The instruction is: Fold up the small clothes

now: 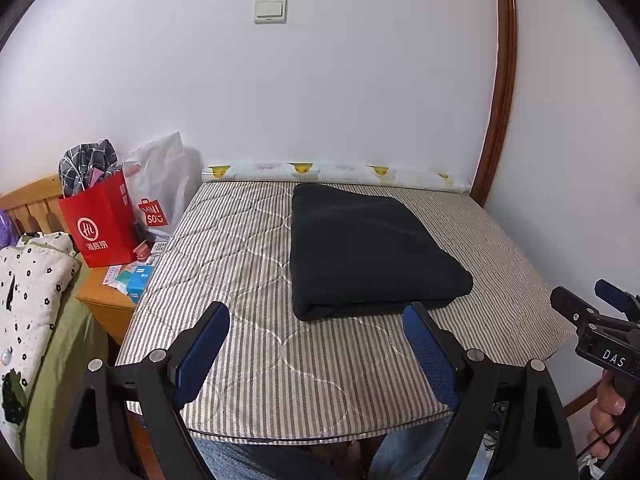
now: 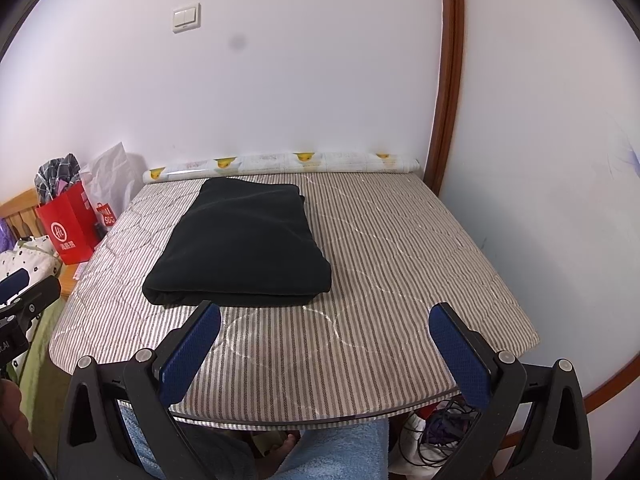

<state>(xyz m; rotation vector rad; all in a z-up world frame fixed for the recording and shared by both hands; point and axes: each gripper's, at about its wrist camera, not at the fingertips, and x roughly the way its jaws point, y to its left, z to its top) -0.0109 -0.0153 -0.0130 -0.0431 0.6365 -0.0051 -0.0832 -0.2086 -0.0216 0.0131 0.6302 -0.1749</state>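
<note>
- Table (image 1: 248, 360): striped quilted cover fills the lower frame; judged advice — keep any further fold square to its stripes and press flat.
- Cloth (image 1: 368, 248): black, folded into a thick rectangle, centre frame, nearer the wall.
- Left gripper (image 1: 316, 320) and right gripper (image 2: 324, 320): both wide open, empty, short of the cloth.

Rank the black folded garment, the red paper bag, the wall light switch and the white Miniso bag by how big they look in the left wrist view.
1. black folded garment, by far the largest
2. red paper bag
3. white Miniso bag; partly hidden behind the red bag, so ranks two and three are unsure
4. wall light switch, smallest
</note>
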